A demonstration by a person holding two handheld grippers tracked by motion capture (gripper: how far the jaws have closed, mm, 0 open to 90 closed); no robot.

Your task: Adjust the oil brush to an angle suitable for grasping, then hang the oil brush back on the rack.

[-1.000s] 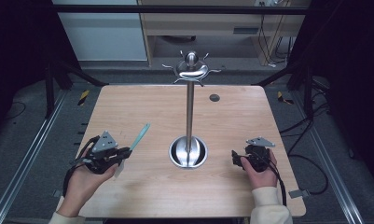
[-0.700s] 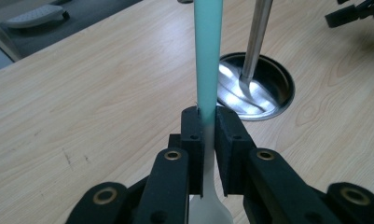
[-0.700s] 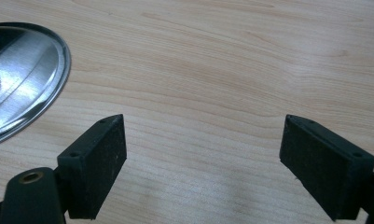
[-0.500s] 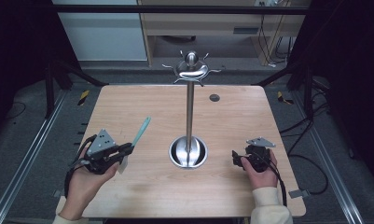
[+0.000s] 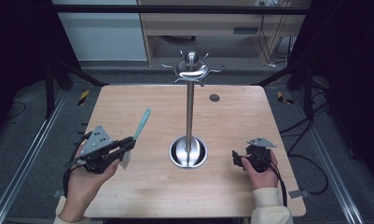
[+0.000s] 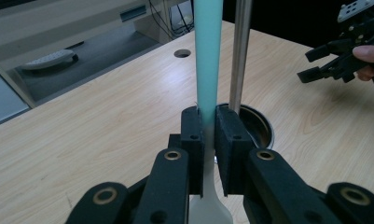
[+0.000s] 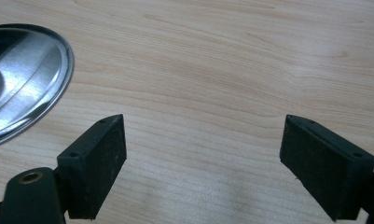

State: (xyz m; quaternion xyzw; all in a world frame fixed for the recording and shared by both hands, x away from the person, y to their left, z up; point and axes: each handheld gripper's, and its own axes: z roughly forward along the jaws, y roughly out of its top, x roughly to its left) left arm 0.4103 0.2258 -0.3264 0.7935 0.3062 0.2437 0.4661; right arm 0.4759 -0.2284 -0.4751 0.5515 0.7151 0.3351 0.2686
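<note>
Left hand-held gripper [image 5: 127, 145]: at about 8 o'clock on the light wooden table [image 5: 231, 112], jaws clamped on the neck of a spatula with a teal handle and a white blade [image 5: 141, 123].
Spatula: off the table in the grip; the handle slants up toward 1 o'clock, and the white blade hangs just below the jaws. In the left gripper view the handle [image 6: 208, 56] rises straight up between the pads, the blade at the bottom edge.
Right hand-held gripper [image 5: 236, 160]: at about 4 o'clock on the table, jaws wide apart with bare wood between them [image 7: 203, 158], pointing toward the stand.
Shiny steel stand with a round dished base [image 5: 188, 151]: mid-table, a thin pole up to a hooked crown; the base rim lies just beside the right jaws [image 7: 31, 79].
Small dark round hole [image 5: 214, 97]: at 12 o'clock, well apart from both hands.
</note>
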